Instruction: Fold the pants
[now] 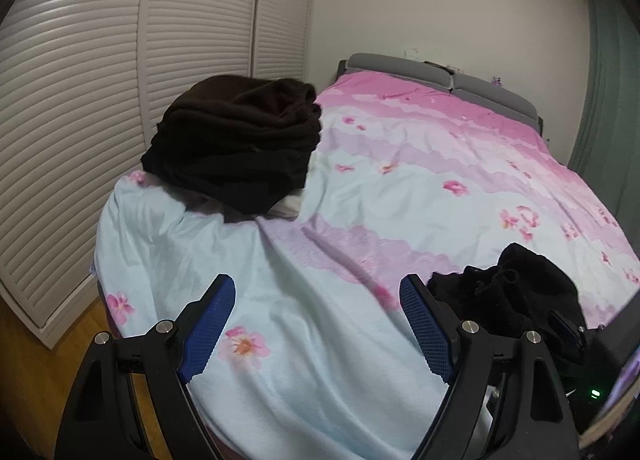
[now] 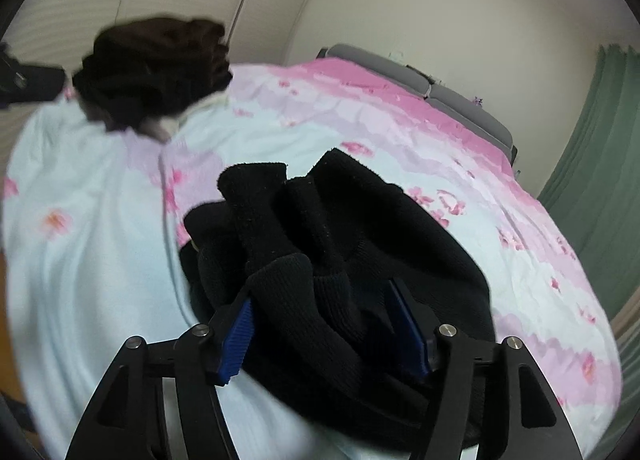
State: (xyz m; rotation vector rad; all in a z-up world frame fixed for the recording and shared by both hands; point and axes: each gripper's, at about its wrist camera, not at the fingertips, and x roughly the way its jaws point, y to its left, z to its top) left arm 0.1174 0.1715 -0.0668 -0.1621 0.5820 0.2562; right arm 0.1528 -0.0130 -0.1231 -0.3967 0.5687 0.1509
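Bed (image 1: 320, 340) carried crumpled black pants (image 2: 340, 240) | your left gripper (image 1: 316, 324) stood open, empty | right gripper (image 2: 320, 336) loose around pants | risk: bunched cloth could snag its fingers.

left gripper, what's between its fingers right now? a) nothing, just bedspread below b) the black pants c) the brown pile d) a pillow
a: the left gripper stands wide open with only the bedspread showing in the gap; the black pants lie off to its right and the brown pile sits farther back.
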